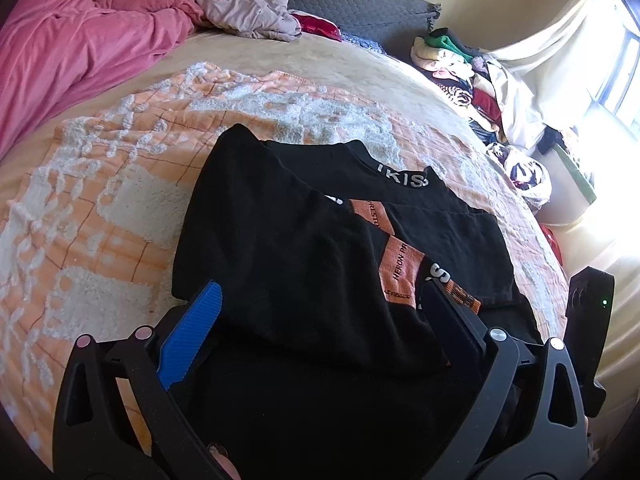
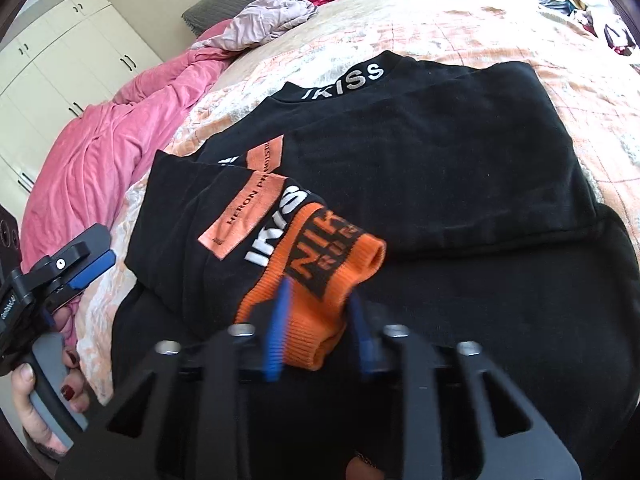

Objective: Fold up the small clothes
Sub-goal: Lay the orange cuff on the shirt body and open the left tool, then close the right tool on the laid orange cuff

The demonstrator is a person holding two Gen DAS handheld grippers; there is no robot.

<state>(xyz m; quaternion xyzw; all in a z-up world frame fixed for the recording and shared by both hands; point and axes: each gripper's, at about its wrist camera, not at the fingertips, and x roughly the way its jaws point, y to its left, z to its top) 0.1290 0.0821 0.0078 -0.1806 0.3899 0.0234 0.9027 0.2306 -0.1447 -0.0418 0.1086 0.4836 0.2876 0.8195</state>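
Two risks. Right hand-held gripper [image 2: 318,308] pinches the orange ribbed cuff [image 2: 320,280] of the black folded sweatshirt [image 2: 440,168] on the bed [image 1: 100,200]; tugging could undo folds. Left hand-held gripper [image 1: 320,308] spread, empty, may snag.

The near hem of the black sweater [image 1: 320,400] goes under the left gripper [image 1: 320,312] and out of the lower edge, so its end is not seen. Its right pad [image 1: 452,320] is dark against the cloth and hard to separate from it.

In the right wrist view the blue pads [image 2: 280,320] of the right gripper [image 2: 318,320] are blurred. They stand at both sides of the orange cuff [image 2: 320,280], and the cuff's near end is hidden between them. The black letters on the cuff are partly covered. The hand [image 2: 48,392] left of this gripper is cut by the edge. The small print on the orange label [image 2: 244,208] is too small to read fully.
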